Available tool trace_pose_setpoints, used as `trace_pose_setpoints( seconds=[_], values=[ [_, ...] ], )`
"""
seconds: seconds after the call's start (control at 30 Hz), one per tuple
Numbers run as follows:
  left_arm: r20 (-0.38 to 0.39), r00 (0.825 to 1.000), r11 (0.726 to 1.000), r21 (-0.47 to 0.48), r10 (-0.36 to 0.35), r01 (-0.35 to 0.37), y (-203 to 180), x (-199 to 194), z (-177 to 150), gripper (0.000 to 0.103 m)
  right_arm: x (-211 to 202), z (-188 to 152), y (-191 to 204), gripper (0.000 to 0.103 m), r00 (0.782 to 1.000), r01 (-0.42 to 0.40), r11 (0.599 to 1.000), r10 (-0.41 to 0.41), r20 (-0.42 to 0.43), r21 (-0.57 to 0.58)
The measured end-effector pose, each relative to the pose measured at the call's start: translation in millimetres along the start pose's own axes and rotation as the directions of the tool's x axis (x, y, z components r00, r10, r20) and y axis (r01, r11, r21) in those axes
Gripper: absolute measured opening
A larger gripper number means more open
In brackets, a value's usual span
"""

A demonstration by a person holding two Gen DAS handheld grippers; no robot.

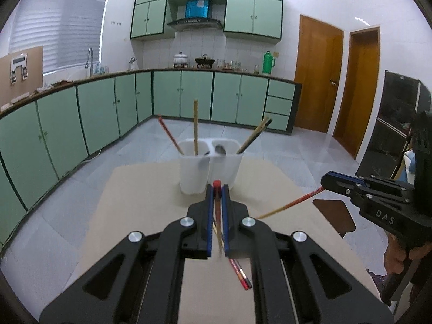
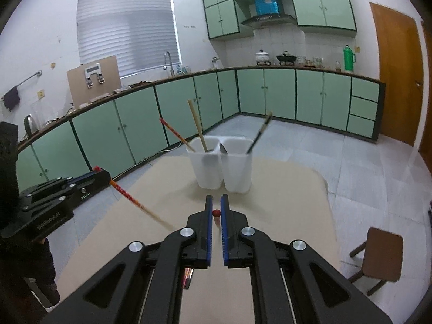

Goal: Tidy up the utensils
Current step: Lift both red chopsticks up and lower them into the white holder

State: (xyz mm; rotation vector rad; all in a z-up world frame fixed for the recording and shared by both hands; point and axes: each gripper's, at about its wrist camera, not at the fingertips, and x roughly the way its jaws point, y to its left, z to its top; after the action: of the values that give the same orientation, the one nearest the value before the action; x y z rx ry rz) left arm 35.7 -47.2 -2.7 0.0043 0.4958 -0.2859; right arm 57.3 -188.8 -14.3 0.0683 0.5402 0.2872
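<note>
On the beige table point(image 1: 140, 189) stands a white two-bin holder point(image 1: 209, 170), already carrying a red chopstick point(image 1: 170, 135) and a pale one point(image 1: 195, 127) in its left bin, dark chopsticks point(image 1: 255, 135) in the right, and what looks like a spoon point(image 2: 223, 148) near the divider, though the view is too small to be sure.

Each hand holds one more red chopstick clear of the table. The left gripper point(image 1: 217, 189) is clamped on its stick point(image 1: 217, 210) near the red butt end, with the pale tip hanging down below the jaws. The right gripper point(image 2: 216, 205) is likewise closed on its stick point(image 2: 216, 212), of which its own camera shows little more than the red end between the blue pads; the left camera shows the shaft slanting out and down from it. Both grippers are short of the holder, near its front wall.

My judgement is that the step in hand is carrying this pair to the holder. To do it well, lift until each hanging tip clears the rim, then bring each stick nearly upright over the left bin, where the matching red one leans. Lower one at a time so the two shafts do not cross, keep away from the sticks already leaning there, and let go only once the tip is well inside.
</note>
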Motion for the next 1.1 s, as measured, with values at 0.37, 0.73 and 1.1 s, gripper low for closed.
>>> trace_pose_setpoints(
  seconds=[0.37,0.73,1.1],
  values=[
    [0.059,0.998,0.999,0.039,-0.029,0.027,-8.0,-16.7,21.9,0.005,-10.3,34.2,5.1,0.006,0.998,-0.060,0.998,0.060,-0.003,-0.027],
    [0.152,0.988,0.996,0.085,-0.036,0.024,-15.3,-22.1,57.7,0.005,-26.0,83.5,7.3,0.006,0.995,-0.075,0.993,0.081,0.064,-0.089],
    [0.286,0.958,0.995,0.095,-0.008,-0.020,-10.5,-1.4,128.5,0.005,-14.9,148.0,5.1,0.006,0.984,-0.029,0.991,0.051,0.171,-0.127]
  ],
)
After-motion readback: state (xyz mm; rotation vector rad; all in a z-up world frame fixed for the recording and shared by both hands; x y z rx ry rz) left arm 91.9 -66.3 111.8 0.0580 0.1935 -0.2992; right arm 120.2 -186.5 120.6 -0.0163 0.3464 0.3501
